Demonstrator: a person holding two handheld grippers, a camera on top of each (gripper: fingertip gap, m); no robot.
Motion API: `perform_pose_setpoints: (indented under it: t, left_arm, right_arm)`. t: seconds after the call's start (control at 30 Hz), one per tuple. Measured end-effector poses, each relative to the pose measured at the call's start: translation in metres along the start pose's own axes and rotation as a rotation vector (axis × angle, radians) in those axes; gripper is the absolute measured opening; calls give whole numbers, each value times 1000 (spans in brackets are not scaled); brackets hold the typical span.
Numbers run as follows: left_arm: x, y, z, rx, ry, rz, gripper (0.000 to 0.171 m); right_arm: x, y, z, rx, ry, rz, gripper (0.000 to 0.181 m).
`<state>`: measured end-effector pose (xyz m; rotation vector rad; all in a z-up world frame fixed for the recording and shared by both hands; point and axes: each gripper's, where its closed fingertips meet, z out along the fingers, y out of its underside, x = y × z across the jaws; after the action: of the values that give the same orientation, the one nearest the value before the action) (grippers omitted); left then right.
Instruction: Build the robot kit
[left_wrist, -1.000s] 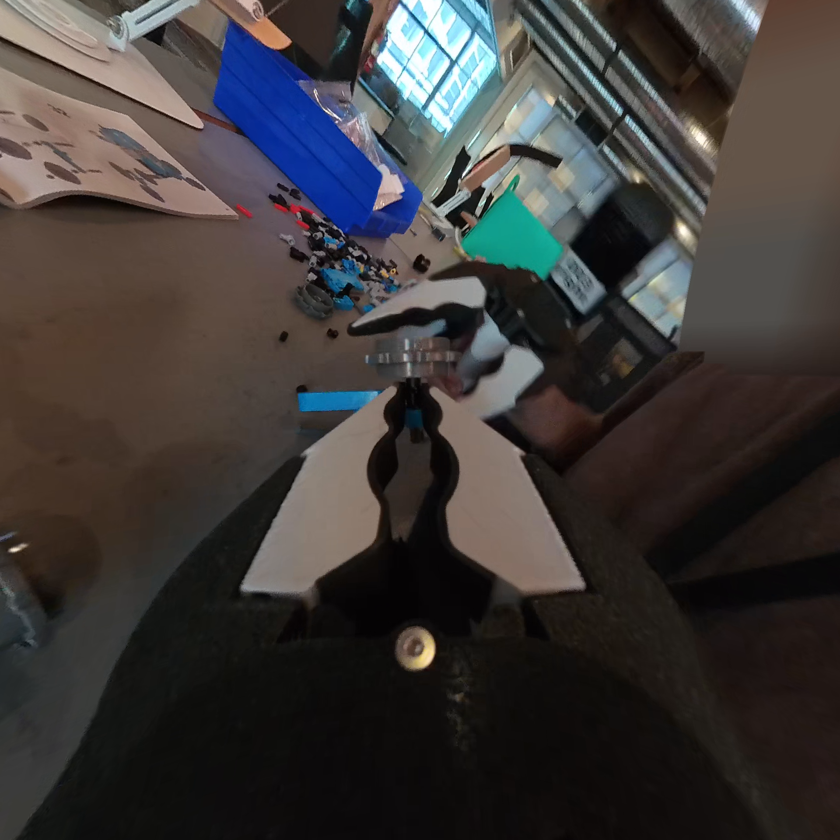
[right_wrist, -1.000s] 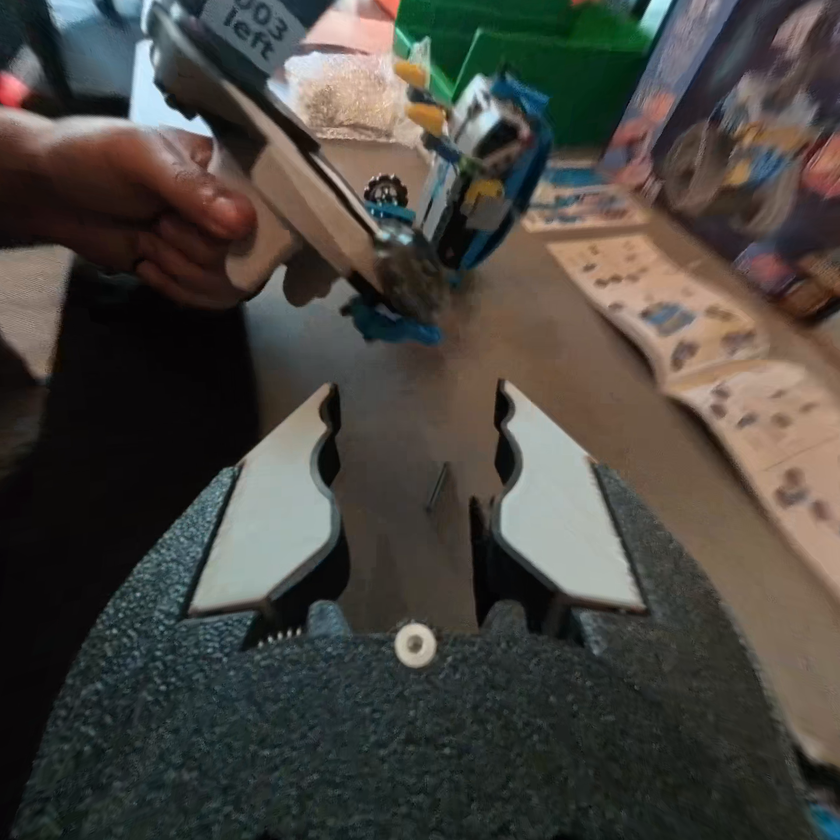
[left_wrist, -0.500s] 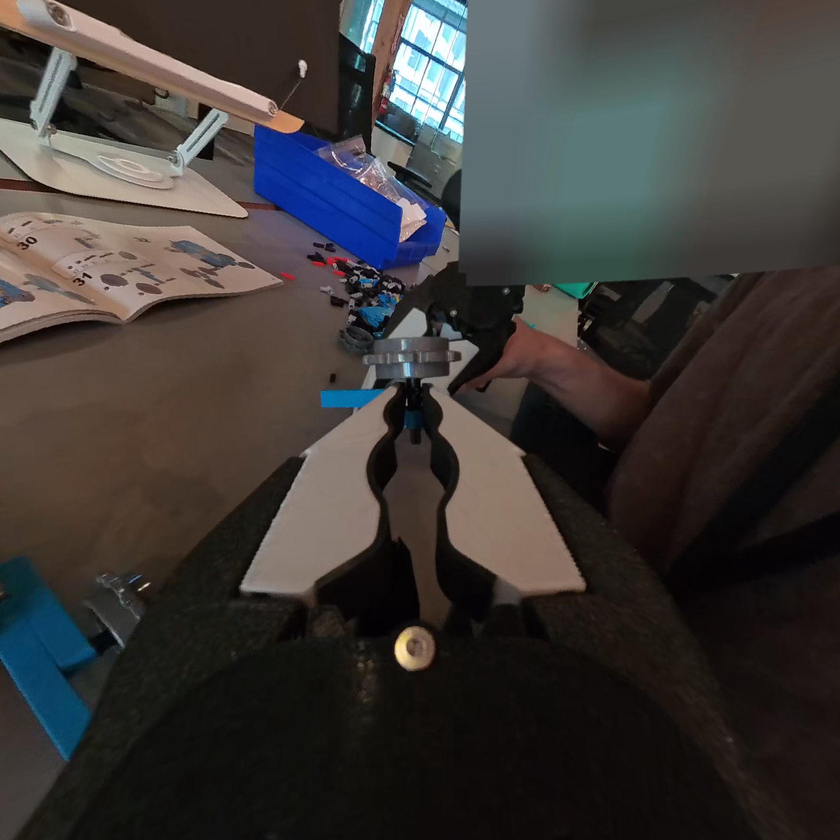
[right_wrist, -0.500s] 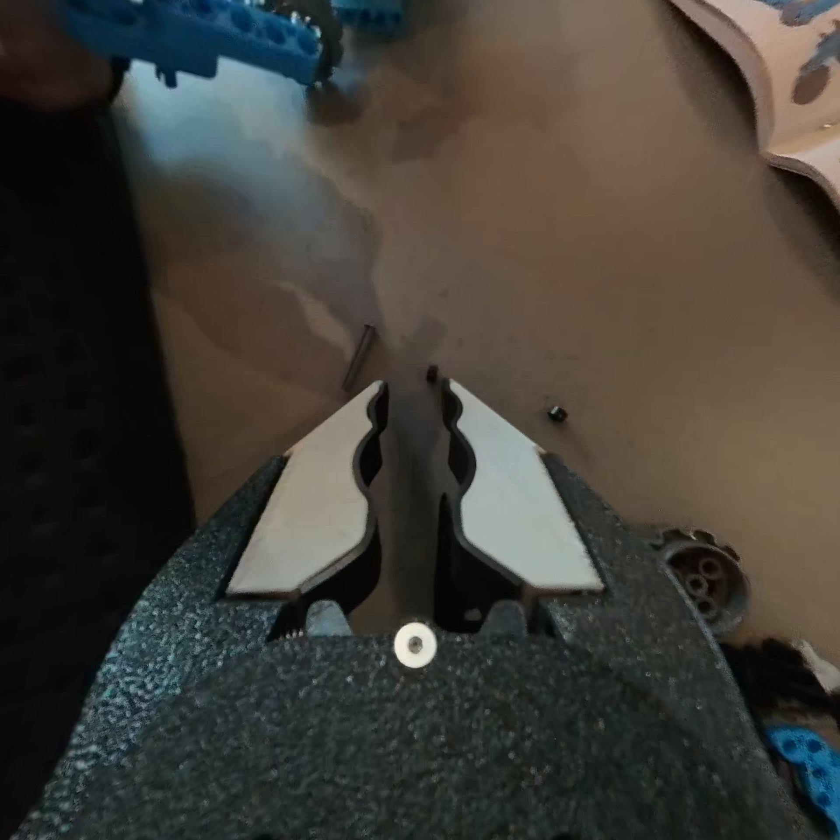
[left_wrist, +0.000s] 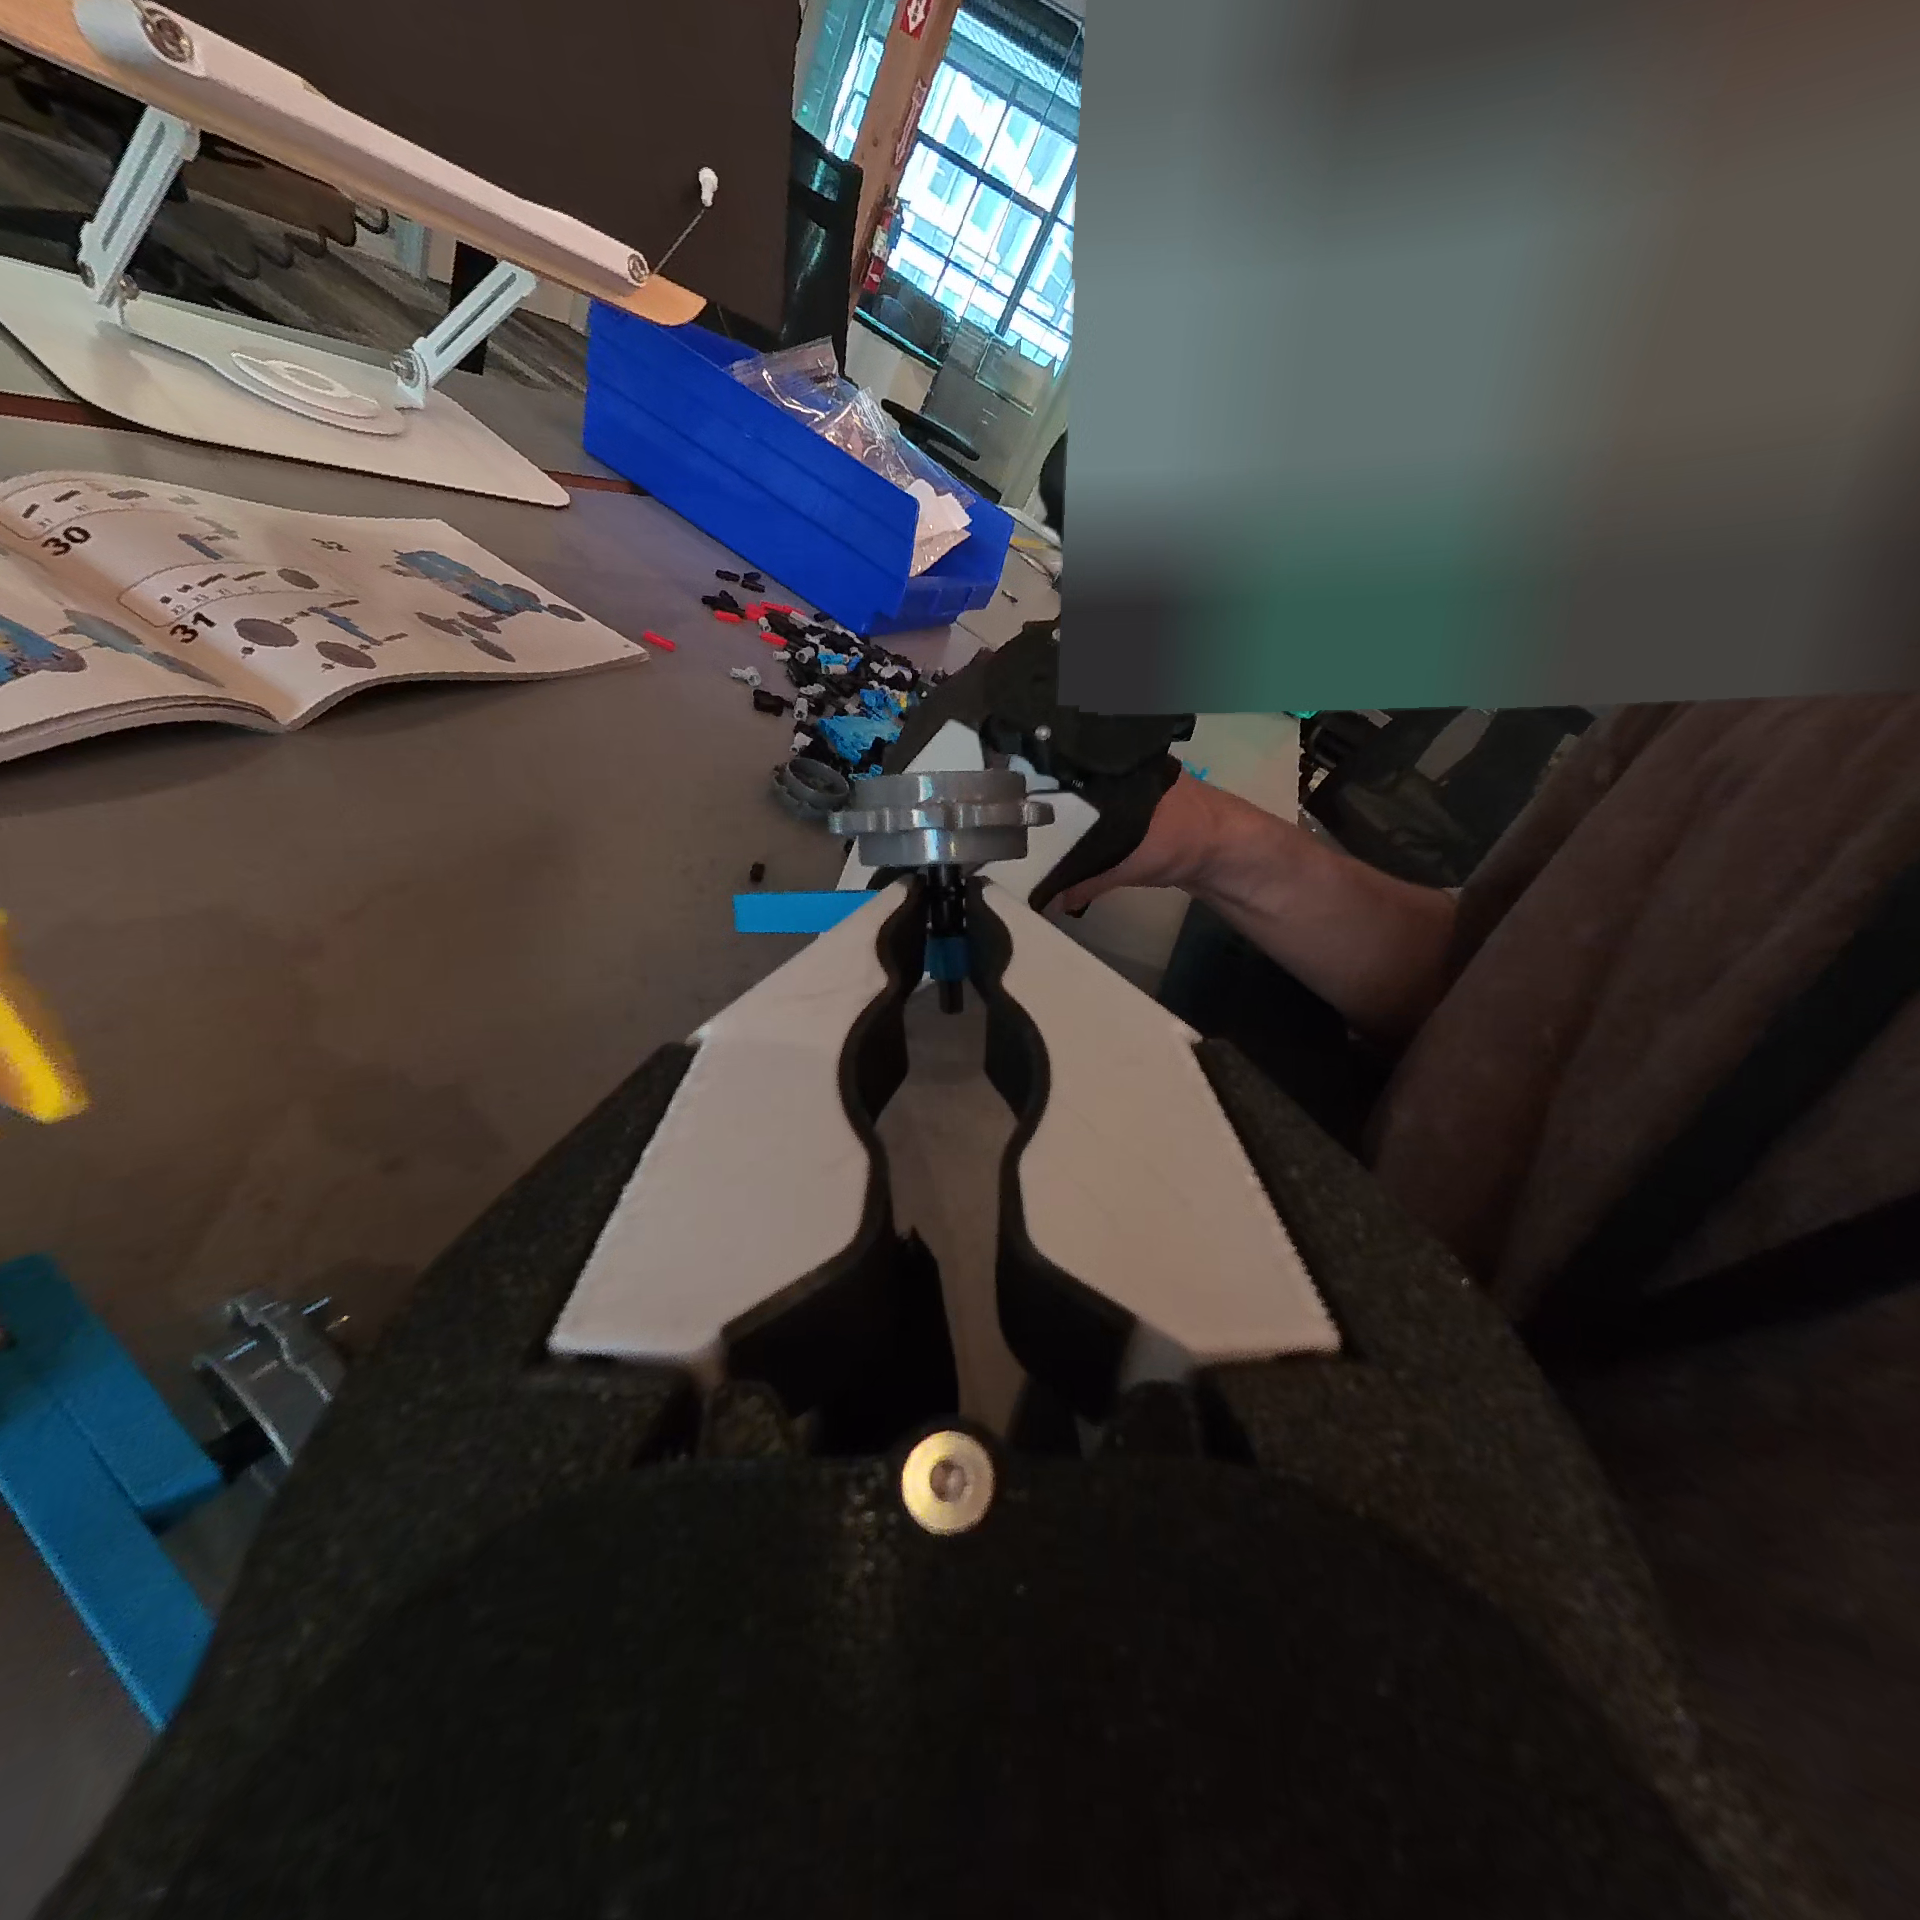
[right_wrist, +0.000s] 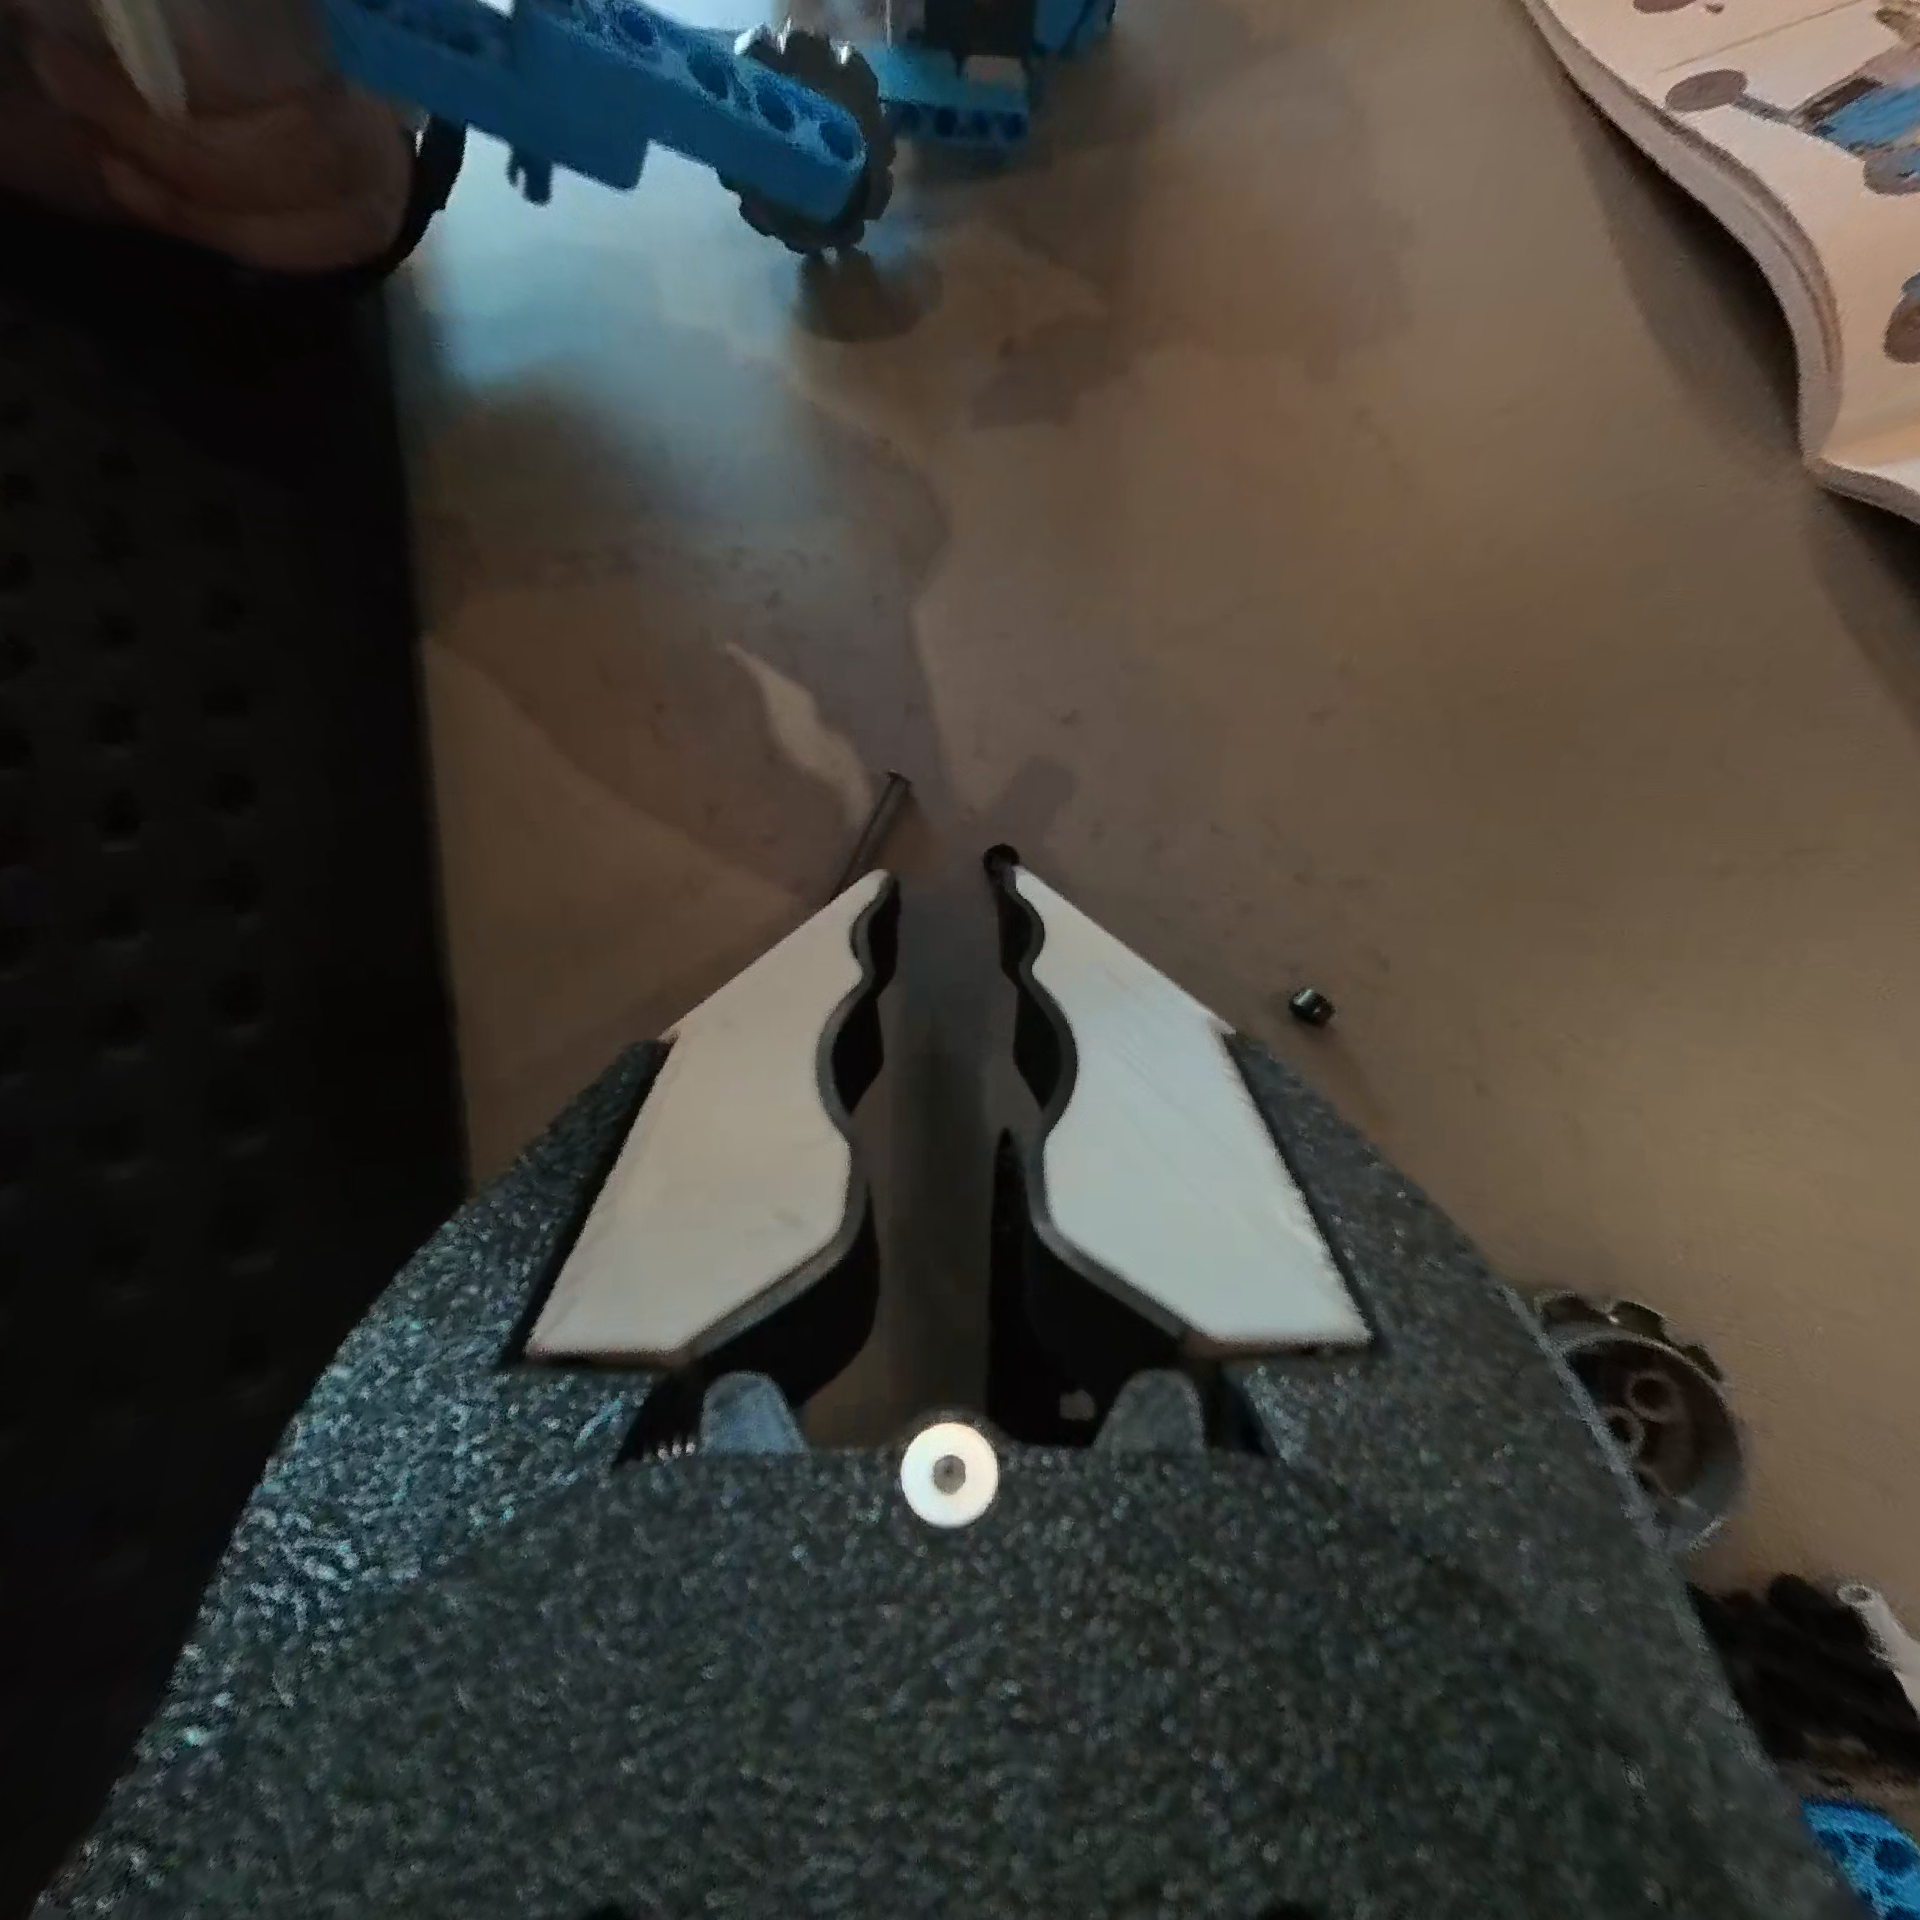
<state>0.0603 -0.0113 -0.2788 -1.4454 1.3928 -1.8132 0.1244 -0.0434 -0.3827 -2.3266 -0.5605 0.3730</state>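
The left gripper (left_wrist: 943, 914) is clamped on a black pin carrying a grey gear (left_wrist: 940, 821) above the table (left_wrist: 416, 935), while the right gripper (right_wrist: 943, 868), fingers slightly parted and empty, points at a thin rod (right_wrist: 878, 821) lying beyond its tips.

Beneath me lies a grey-brown surface (left_wrist: 343, 935), matt, with faint stains and pale patches of reflected light (right_wrist: 1299, 623); behind it stands a dark wall panel (left_wrist: 582, 135); beyond, a multi-pane window (left_wrist: 977, 156) admits cool daylight; a slanted wooden post (left_wrist: 906, 125) stands beside it; a dark office chair (left_wrist: 935, 442) sits below the window; a dark perforated panel (right_wrist: 187, 831) borders my near side of the surface.
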Motion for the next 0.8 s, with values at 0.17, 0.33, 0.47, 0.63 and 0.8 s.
perform_pose_setpoints:
  t: [0.17,0.33,0.47,0.63,0.8]
  left_arm:
    - [-1,-1,-1,7,-1,-12,6]
    - [-2,-1,-2,12,-2,-19,6]
    - [3,0,-1,5,6,16,6]
    - [7,4,2,-20,-9,85,6]
    - [4,0,0,-3,-86,228,6]
  right_arm:
    - [6,-2,2,-11,51,-28,16]
    - [9,0,7,-51,59,-46,16]
    - [8,0,11,-58,55,-49,15]
    - [6,-1,12,-49,30,-36,7]
    - [-3,-44,-10,182,-25,24,7]
